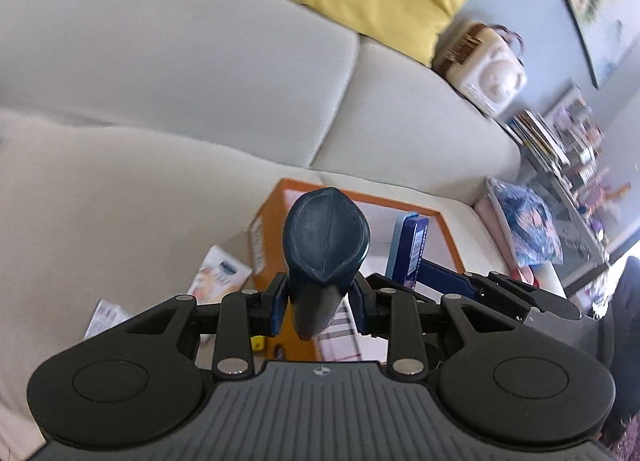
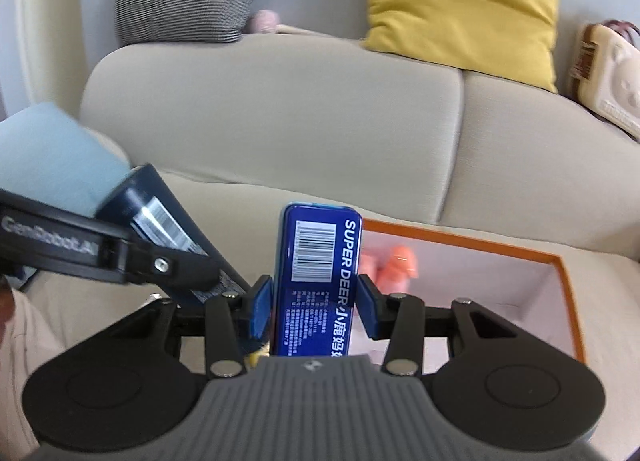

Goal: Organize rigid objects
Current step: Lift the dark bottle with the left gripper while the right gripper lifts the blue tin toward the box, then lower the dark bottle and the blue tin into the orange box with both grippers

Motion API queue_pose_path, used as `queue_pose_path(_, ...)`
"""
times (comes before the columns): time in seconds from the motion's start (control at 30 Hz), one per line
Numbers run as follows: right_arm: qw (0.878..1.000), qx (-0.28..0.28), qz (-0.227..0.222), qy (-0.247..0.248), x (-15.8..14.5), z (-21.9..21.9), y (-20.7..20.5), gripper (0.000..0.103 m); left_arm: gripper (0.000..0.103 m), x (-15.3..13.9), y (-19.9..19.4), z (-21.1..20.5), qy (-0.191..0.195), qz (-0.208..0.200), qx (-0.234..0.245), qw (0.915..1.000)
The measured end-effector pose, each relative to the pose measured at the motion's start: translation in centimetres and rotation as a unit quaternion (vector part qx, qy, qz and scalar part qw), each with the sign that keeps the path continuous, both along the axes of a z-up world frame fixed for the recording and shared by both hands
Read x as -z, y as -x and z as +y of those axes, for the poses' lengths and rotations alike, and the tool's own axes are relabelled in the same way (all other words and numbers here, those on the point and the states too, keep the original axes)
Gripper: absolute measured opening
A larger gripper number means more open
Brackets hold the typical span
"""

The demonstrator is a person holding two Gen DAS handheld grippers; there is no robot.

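Item 1, left gripper (image 1: 320,301): fingers pinched the neck of a dark teal bottle (image 1: 326,237), its cap end standing up beyond the fingertips; in the right wrist view a barcode label showed on its side, text too blurred to read, and "GenRobot.AI" was legible on the gripper's arm.

Item 2, right gripper (image 2: 316,303): fingers pinched a blue box (image 2: 318,261) upright between the pads, printed "SUPER DEER", with Chinese characters and a barcode.

Item 3, orange-rimmed box (image 2: 568,293): open, lying on the sofa (image 2: 280,109) beyond and right of the right fingertips.

Step judged: both items lifted, in carry. The next move called for lowering each into the open box and parting the fingers.
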State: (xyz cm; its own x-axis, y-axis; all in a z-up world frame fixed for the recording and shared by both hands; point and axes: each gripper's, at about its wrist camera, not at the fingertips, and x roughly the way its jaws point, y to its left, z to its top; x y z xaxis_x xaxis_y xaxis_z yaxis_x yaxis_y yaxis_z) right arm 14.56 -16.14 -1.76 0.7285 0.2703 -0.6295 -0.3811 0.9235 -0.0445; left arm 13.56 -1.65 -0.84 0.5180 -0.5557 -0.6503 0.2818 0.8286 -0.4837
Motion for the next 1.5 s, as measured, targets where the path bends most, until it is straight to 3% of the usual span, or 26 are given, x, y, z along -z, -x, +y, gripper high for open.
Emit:
queue_pose_path(0.2,0.998,0.054,0.030,-0.023,0.0,-5.5,-0.8,0.046,0.036,-0.2,-1.7,-3.7,-0.011,0.001,0.050,0.9987)
queue_pose_path(0.43,0.992,0.084,0.084,-0.030,2.2,-10.0,-3.8,0.046,0.036,3.1,-4.5,-8.4,-0.021,0.072,0.101,0.9921)
queue_pose_path(0.87,0.980,0.063,0.185,0.020,6.6,-15.1,-8.8,0.046,0.036,10.0,-7.5,-15.5,-0.042,0.177,0.194,0.9640)
queue_pose_path(1.07,0.972,0.052,0.228,0.030,8.8,-15.6,-10.5,0.046,0.036,12.6,-8.8,-16.2,-0.042,0.219,0.196,0.9549)
queue_pose_path(1.3,0.965,0.050,0.256,0.023,10.7,-16.0,-11.7,0.046,0.036,14.1,-10.2,-16.4,-0.015,0.246,0.166,0.9549)
queue_pose_path(1.5,0.959,0.055,0.275,0.036,11.7,-15.7,-12.5,0.046,0.036,15.7,-10.3,-16.9,-0.029,0.264,0.153,0.9518)
